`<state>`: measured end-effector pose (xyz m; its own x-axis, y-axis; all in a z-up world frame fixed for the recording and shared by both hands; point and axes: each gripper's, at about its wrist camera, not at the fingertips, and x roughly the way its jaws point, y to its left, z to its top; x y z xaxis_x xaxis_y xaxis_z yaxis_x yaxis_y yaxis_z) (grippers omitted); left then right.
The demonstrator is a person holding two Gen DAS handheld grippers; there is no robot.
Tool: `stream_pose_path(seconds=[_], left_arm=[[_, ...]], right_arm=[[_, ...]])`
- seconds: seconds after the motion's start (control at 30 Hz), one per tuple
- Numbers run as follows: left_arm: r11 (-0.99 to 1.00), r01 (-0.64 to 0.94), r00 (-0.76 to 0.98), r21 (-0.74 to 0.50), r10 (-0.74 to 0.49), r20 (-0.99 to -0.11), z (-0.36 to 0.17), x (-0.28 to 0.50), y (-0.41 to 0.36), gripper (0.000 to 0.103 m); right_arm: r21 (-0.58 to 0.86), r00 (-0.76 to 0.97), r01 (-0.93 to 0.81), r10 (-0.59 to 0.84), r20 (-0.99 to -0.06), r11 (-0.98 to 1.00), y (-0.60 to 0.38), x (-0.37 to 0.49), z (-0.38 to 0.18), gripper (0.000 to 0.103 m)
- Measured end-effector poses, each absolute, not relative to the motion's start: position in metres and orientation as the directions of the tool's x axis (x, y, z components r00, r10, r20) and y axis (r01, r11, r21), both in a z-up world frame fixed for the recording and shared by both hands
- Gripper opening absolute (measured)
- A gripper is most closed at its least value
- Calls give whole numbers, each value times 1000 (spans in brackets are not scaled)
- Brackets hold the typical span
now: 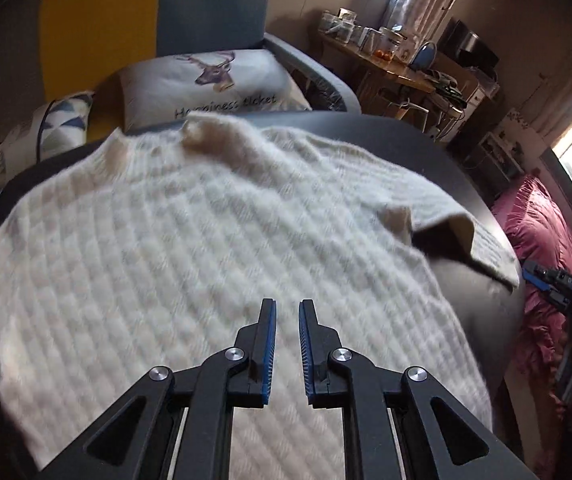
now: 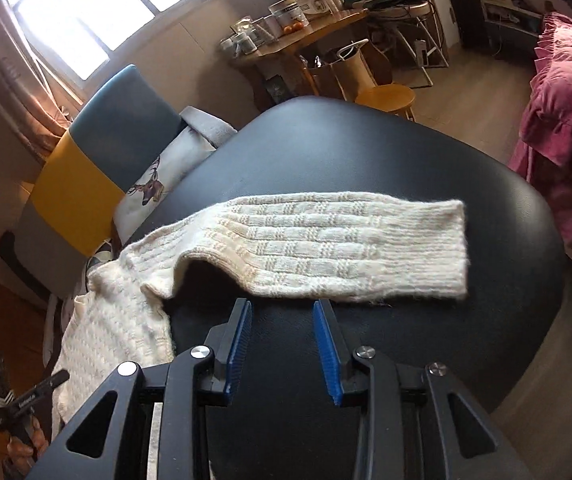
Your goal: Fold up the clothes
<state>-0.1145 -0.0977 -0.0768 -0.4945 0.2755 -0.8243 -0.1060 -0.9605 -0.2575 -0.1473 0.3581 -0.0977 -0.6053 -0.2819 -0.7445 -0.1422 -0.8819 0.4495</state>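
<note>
- Both claws first: my left gripper hangs over the body of the sweater with its blue pads a narrow gap apart and nothing between them; my right gripper has its fingers spread wide, empty, over bare table just short of the sleeve.
- I see the cream knit sweater lying spread across the black table, collar at the far edge from my left camera.
- One sleeve stretches out flat to the side across the dark surface, its cuff towards the table's right end; near the armpit the knit bunches up and lifts a little.
- Part of the sweater's body drapes over the table's near-left edge in my right view.
- Beyond the table I make out a deer-print cushion on a yellow and blue sofa.
- Further off stand a cluttered wooden desk, a round wooden stool and pink bedding.
</note>
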Motion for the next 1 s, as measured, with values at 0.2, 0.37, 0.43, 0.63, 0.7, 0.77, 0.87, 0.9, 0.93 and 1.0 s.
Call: stream_pose_path(seconds=[0.2,0.37,0.43,0.63,0.7,0.77,0.87,0.9,0.93,1.0], left_arm=[[-963,-114,-452,-244,269,-850,-98,-236,-73,12],[-977,-109,-409,-181,210,-888,-134,-296,-64,12],[-979,-116,-402,-167,200,-893,-143,-308,-61,12],[-981,-182,-419,-70,142,-897,-140,-320,-48,12],[-972,-235,-430,7,98,-897,-139,-318,-38,12],[-964,-261,-440,49,74,-895,-137,-317,-33,12],[-964,-261,-440,41,81,-895,-136,-319,-35,12],[-969,-245,-432,15,95,-897,-134,-322,-38,12],[-974,-226,-425,-19,116,-898,-133,-323,-43,12],[-971,-223,-419,-84,173,-891,-127,-319,-45,12]], right_arm=[[322,-545,-176,-180,-819,-930,371,-186,-106,34],[241,-480,-183,-127,-868,-953,384,-208,-124,34],[196,-452,-161,-105,-886,-967,382,-215,-130,34],[-23,-367,-113,64,-928,-993,381,-221,-149,30],[-27,-373,-138,77,-925,-990,393,-222,-150,30],[-20,-384,-150,77,-920,-988,404,-225,-150,30],[-5,-388,-141,60,-920,-990,408,-226,-150,30],[-2,-389,-137,56,-920,-991,409,-226,-149,30],[13,-391,-140,44,-919,-990,410,-226,-147,30],[46,-405,-136,13,-914,-990,410,-225,-141,30]])
